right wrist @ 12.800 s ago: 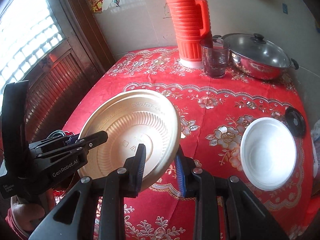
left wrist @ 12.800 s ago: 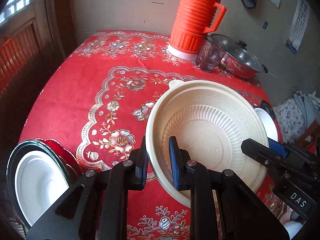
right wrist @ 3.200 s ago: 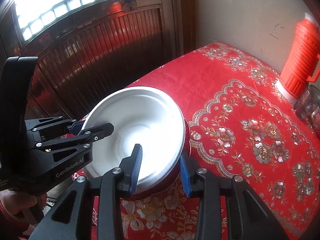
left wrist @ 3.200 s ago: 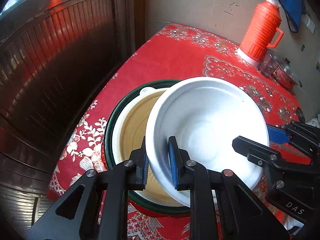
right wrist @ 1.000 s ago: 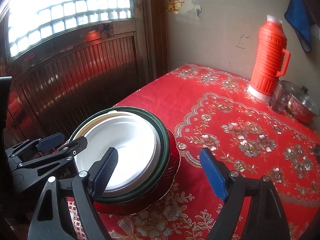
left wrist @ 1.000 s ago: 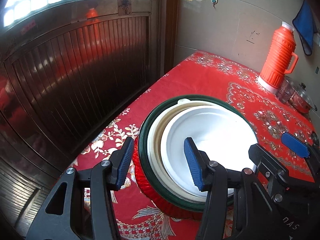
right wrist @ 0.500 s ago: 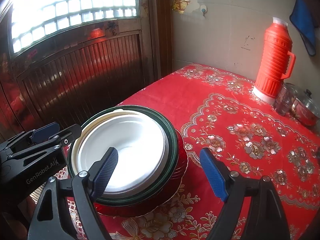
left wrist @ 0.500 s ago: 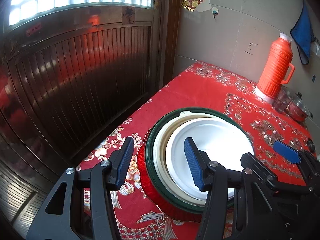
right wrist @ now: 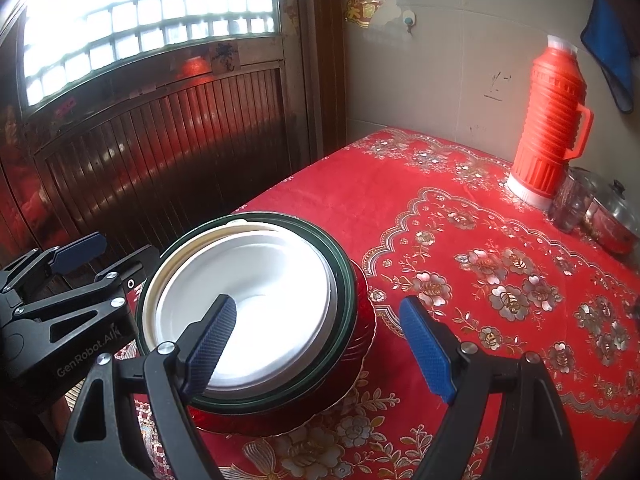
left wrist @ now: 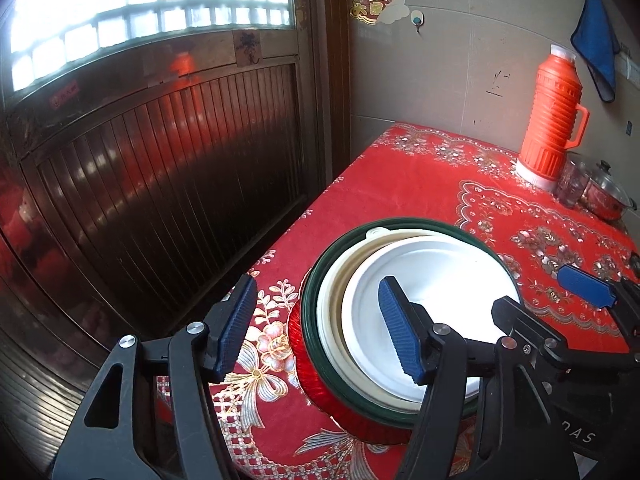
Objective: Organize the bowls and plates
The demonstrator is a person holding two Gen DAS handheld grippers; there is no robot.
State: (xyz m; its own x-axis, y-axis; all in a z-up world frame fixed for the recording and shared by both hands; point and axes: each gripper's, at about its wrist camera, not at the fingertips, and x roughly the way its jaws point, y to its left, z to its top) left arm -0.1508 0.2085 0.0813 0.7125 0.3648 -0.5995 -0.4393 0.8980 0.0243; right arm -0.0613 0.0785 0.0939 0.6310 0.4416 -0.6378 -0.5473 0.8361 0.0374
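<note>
Both plates that were carried earlier, the cream one and the white one, now lie nested in the stack at the near left corner of the tabletop (right wrist: 420,184), and neither gripper touches them any more. Since the frame of a second ago the left gripper (left wrist: 316,330) has drawn back a little, and its jaws have just been opening further with nothing between them; they stand released over the tabletop's edge, just left of the stack. The right gripper (right wrist: 316,344) hangs with its jaws spread wide and empty, one blue pad in front of the white plate's bowl and the other over the red cloth.

The white plate (right wrist: 256,300) lies on top, mouth up and flat, round, so with no long axis to speak of. Under it sits the cream plate (left wrist: 332,300), showing as a crescent on the left with its small rim tab pointing toward the far wall. Both rest inside a dark green rimmed dish (right wrist: 344,280), which stands on a red plate (right wrist: 366,332).

Well apart, at the far side by the wall, stand an orange thermos (right wrist: 550,128), a glass (right wrist: 568,204) beside it, and a lidded steel pot (right wrist: 612,216).
</note>
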